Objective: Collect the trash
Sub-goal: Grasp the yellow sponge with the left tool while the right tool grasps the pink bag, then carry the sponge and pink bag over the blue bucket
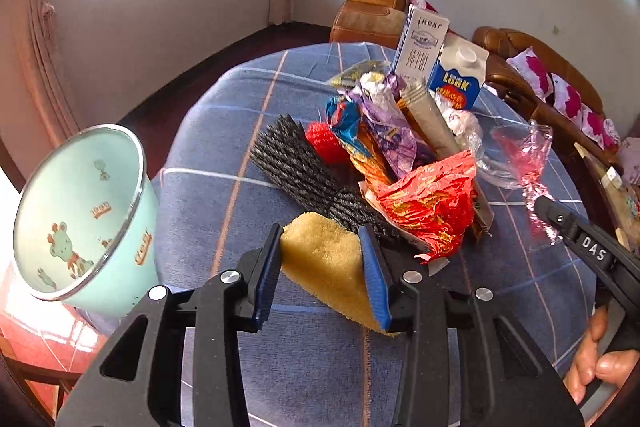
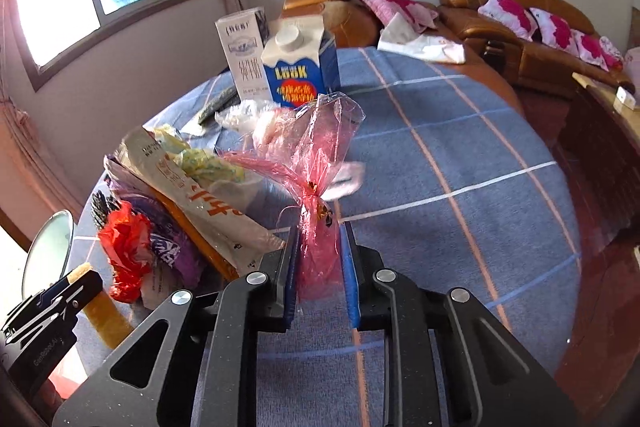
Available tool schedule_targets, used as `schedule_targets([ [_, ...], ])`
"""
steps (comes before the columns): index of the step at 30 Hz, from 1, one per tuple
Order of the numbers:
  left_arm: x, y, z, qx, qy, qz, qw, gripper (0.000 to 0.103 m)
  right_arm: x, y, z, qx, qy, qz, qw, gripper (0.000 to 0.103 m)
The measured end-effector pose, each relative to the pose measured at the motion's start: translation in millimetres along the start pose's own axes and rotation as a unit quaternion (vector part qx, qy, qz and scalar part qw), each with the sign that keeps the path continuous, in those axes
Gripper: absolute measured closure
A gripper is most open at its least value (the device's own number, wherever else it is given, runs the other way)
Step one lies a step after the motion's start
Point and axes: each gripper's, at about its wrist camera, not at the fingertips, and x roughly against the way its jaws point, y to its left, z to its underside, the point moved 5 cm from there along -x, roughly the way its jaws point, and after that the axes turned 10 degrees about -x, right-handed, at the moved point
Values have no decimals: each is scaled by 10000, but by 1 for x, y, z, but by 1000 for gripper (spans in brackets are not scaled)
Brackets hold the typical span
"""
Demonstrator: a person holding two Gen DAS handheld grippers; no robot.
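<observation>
Gripping a yellow sponge (image 1: 328, 263), my left gripper (image 1: 326, 259) has its jaws clamped on its sides. My right gripper (image 2: 319, 263) has its jaws pinched on a pink cellophane wrapper (image 2: 316, 163), which stands up between them. Just beyond the left jaws lies a black brush (image 1: 304, 171), touching a red wrapper (image 1: 432, 211) in the trash pile. Farther off on the surface (image 2: 460, 147) stand two cartons (image 2: 296, 67). Left of the left jaws sits a mint cup (image 1: 80, 219).
</observation>
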Motion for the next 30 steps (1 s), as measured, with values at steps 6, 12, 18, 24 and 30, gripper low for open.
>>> schedule_targets([
  [6,12,8,1,-79,-99,-178,9998,65,29,8,5,198,-342,12,9992,83],
  [12,22,23,4,-207,-71,-462,9987,65,49,28,24,566,-439,-37,9974,83],
  [18,30,37,7,-235,57,-667,9975,65,59,56,35,851,-414,-264,9952,83],
  [24,44,56,9,-204,53,-877,9959,65,68,81,38,1013,-459,-469,9927,83],
  [30,53,80,10,-85,72,-1117,9937,65,70,105,44,1219,-435,-637,9895,83],
])
